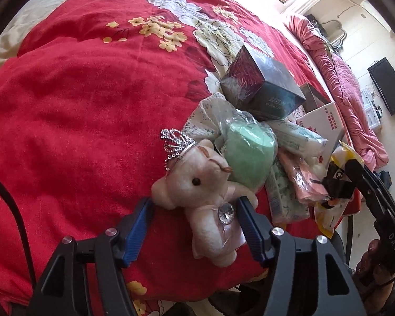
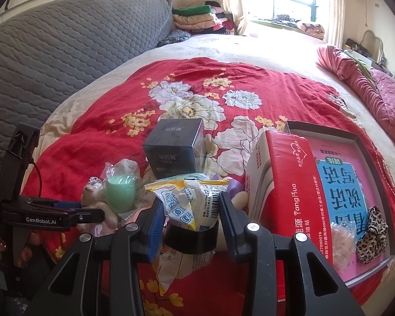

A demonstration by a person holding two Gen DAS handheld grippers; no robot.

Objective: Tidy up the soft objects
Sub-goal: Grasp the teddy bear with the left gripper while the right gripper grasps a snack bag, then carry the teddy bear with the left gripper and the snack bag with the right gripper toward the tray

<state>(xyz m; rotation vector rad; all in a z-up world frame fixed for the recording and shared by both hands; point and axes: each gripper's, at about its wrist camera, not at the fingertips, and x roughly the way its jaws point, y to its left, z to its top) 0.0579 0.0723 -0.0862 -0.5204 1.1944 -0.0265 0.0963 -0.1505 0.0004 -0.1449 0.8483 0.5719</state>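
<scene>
Left tool (image 1: 194,208) standing open, straddling crowned plush bear (image 1: 197,184) near bed's (image 1: 79,92) front edge, pads not pressing. Bear looking light, squashy; gripping torso below rhinestone seeming safest. Right tool (image 2: 189,210) clamping crinkly yellow snack packet (image 2: 187,205), likely slippery.

Red quilt (image 1: 92,105) lies open on the left; dark box (image 1: 263,87) and green roll (image 1: 247,152) crowd the right.

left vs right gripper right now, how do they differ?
The left gripper is open, astride the cream teddy bear lying on the red blanket; the right gripper is shut on a yellow-and-white packet. The bear rests on the bed; the packet is carried. Both have blue pads and point down.
</scene>
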